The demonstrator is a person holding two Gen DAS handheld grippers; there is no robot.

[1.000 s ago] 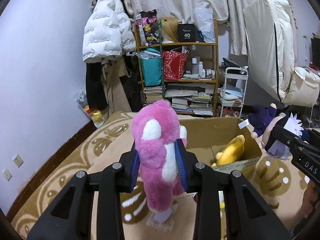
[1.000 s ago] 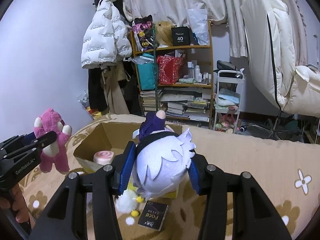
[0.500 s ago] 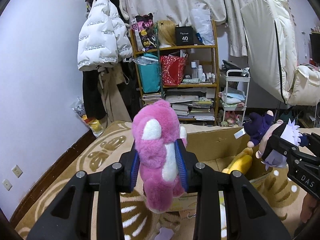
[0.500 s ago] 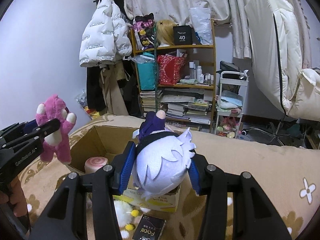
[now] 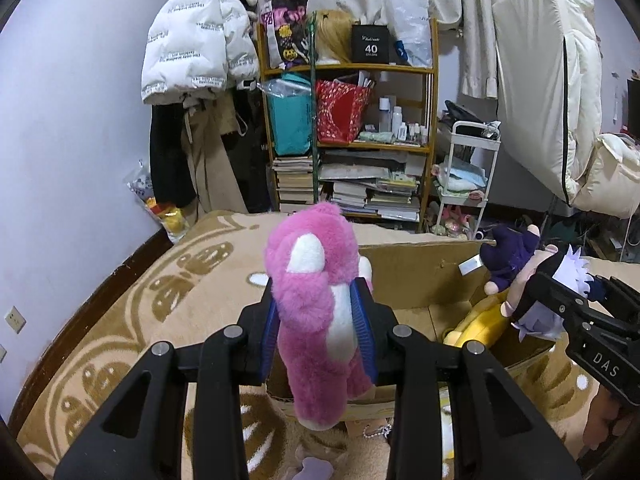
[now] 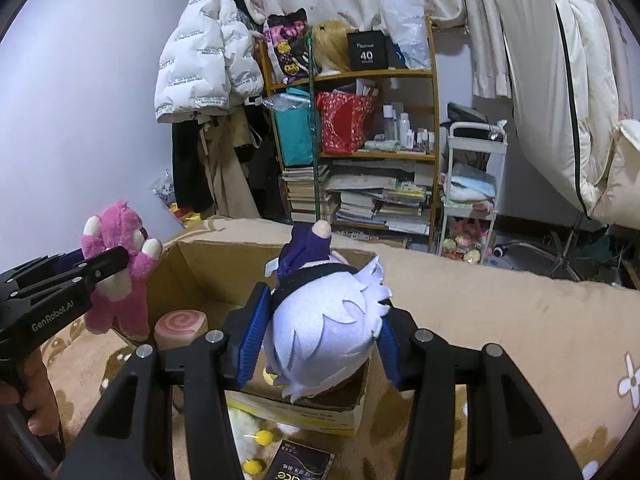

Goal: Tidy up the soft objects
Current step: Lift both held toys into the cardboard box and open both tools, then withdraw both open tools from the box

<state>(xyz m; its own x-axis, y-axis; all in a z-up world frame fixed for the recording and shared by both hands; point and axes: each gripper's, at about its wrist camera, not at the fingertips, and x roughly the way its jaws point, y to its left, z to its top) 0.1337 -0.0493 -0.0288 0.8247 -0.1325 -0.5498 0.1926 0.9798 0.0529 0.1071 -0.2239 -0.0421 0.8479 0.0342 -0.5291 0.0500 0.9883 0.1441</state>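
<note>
Since both toys are plush, they should handle light and squashy w/ no fragility to speak of, tho fur compresses and can creep out of a pinch. The left gripper [image 5: 318, 336] has its blue pads closed on the pink plush bear [image 5: 316, 320] at mid-body, upright, hanging over the near-left edge of the cardboard box [image 5: 416, 276]; in the right wrist view that bear sits at approx 9 o'clock, beside the box's left wall. The right gripper [image 6: 318, 338] is clamped on the white-haired plush doll [image 6: 324, 340] by its big head, purple body pointing away at 12 o'clock, above the box's near wall. Head grip looks OK since it's the bulkiest, firmest-stuffed part; a limb would prob. flop and slip. For the bear, torso is the sensible hold, as the fur there fills the pads. Already inside the box: a yellow plush [image 5: 478, 322] and a pink swirl roll cushion [image 6: 181, 328]. A small black packet [image 6: 300, 462] lies on the beige carpet [image 6: 500, 320] at 6 o'clock, clear of the box.
</note>
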